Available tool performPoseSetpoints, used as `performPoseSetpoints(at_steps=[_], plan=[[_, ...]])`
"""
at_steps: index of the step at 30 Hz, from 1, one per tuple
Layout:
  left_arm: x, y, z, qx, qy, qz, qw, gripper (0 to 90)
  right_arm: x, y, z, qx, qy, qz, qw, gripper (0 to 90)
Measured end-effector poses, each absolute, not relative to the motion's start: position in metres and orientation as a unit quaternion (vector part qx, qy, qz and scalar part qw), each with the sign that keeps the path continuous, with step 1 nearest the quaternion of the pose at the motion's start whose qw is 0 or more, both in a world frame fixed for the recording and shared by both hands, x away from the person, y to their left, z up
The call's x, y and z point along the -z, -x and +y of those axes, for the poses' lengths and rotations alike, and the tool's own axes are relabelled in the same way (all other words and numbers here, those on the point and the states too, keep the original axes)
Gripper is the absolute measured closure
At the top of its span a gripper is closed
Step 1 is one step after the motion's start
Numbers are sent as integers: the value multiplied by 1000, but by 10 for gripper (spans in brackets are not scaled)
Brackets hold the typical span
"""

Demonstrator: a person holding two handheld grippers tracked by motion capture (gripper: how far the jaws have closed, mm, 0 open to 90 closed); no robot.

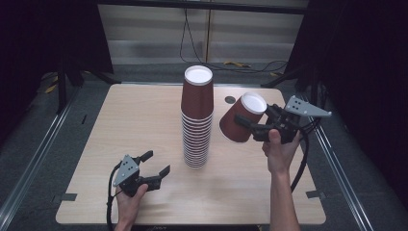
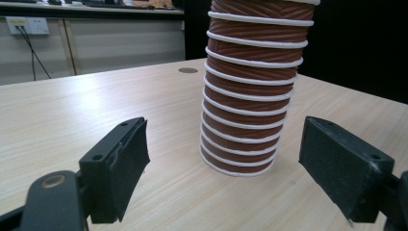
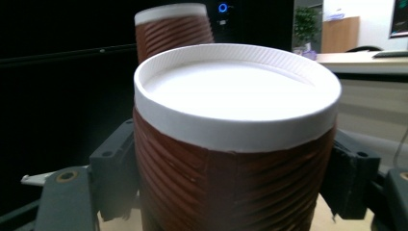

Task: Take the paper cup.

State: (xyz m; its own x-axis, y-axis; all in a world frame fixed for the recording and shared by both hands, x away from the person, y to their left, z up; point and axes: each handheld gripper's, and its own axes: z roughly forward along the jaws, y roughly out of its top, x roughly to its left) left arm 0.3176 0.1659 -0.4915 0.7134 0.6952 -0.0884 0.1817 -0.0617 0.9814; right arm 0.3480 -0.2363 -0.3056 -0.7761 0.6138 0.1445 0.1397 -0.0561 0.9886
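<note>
One brown cup (image 1: 242, 120), tilted base-up, is clamped between the right gripper (image 1: 260, 127) jaws beside the stack (image 1: 197, 118), which stands ahead of the spread, empty left gripper (image 1: 155, 163) jaws.

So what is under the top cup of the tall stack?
Under the top cup sit many nested cups, upside down, with only their white rims and narrow brown bands showing. Their upper bodies are covered. The lowest rim rests on the table.
</note>
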Motion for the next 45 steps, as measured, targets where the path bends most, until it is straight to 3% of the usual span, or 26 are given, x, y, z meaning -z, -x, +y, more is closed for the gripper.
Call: performPoseSetpoints(at_steps=[3, 19, 45], plan=[[491, -314, 162, -188, -698, 308, 619, 171, 315, -346, -235, -672, -285, 662, 170, 213], [479, -313, 149, -195, -730, 254, 604, 165, 361, -333, -222, -649, -300, 683, 152, 213], [476, -310, 131, -153, -737, 214, 623, 159, 407, -322, -196, -647, -283, 700, 100, 213]])
